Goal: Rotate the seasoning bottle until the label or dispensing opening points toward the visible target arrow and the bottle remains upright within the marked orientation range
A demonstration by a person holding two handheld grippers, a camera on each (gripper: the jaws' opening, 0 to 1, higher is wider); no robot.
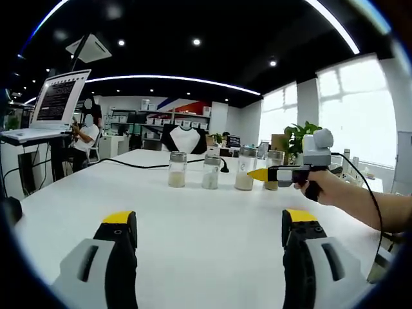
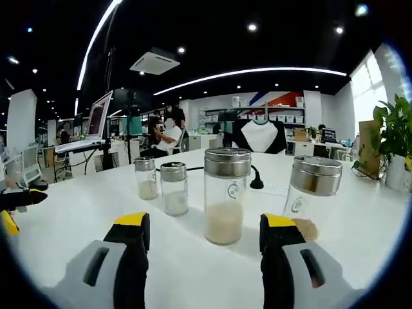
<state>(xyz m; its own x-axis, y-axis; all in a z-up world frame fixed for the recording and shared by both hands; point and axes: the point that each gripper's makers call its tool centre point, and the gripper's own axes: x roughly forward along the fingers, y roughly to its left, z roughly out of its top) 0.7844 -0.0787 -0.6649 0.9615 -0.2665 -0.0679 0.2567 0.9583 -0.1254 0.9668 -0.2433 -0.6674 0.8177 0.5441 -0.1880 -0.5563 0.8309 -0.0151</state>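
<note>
Several glass seasoning bottles with steel caps stand upright in a row on the white table [image 1: 193, 219]. In the right gripper view the tall bottle [image 2: 226, 196], part full of pale powder, stands just ahead of my right gripper [image 2: 205, 222], in line with its gap and nearer the right jaw. Another tall bottle [image 2: 309, 193] stands right of it and two short ones [image 2: 174, 188] [image 2: 147, 178] to the left. The jaws are open, touching nothing. In the left gripper view my left gripper [image 1: 208, 219] stands open over bare table, well short of the row. The right gripper [image 1: 283, 174] comes in from the right, its yellow tip beside the tall bottle [image 1: 245, 169].
A laptop [image 1: 55, 103] on a stand is at the table's left end. A black cable [image 1: 141, 165] runs across the table behind the bottles to a plug [image 2: 256, 180]. A potted plant [image 2: 393, 135] stands at the right. A person [image 1: 84, 135] sits in the background.
</note>
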